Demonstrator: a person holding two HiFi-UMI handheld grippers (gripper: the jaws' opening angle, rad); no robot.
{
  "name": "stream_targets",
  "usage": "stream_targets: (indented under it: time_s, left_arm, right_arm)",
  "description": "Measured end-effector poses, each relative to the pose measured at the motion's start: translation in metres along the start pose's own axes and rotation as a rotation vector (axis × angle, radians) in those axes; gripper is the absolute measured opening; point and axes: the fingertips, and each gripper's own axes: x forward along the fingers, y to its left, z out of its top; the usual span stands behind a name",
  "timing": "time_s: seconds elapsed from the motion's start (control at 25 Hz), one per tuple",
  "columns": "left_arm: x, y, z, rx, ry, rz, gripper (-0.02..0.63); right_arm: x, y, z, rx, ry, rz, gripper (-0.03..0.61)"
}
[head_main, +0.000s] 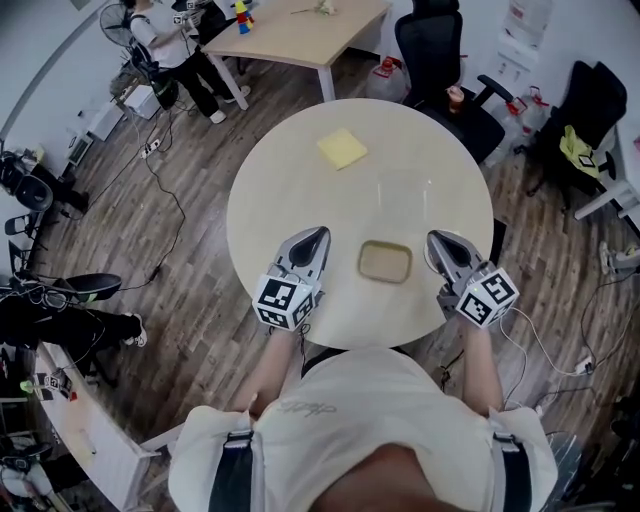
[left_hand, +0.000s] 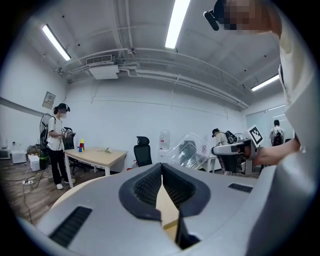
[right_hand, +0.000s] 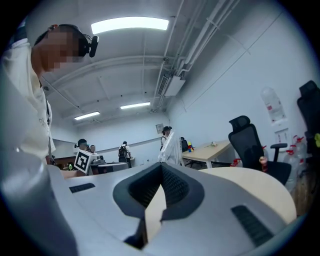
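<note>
A clear plastic container (head_main: 385, 262) lies on the round beige table (head_main: 300, 180), close to the near edge. Its see-through lid (left_hand: 190, 149) stands up, and it also shows in the right gripper view as the lid (right_hand: 170, 146). My left gripper (head_main: 320, 234) rests just left of the container, and my right gripper (head_main: 434, 240) just right of it. Both are shut with nothing between their jaws: the left gripper's (left_hand: 161, 167) pads meet at the tip, as do the right gripper's (right_hand: 161, 167). A yellow square pad (head_main: 342, 148) lies farther back on the table.
A rectangular wooden desk (head_main: 300, 35) stands beyond the table with coloured blocks (head_main: 243, 17) on it. A black office chair (head_main: 440, 70) sits at the table's far right. A person (head_main: 170, 45) stands at the back left. Cables (head_main: 160, 170) run over the wooden floor.
</note>
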Motion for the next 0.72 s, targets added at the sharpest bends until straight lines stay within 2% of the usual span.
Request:
stream_targets:
  time_s: [0.72]
  left_arm:
    - [-0.007,-0.018,0.003,0.004,-0.032,-0.012,0.023]
  right_arm:
    - [-0.022,0.005,0.000,-0.021,-0.031,-0.027,0.006]
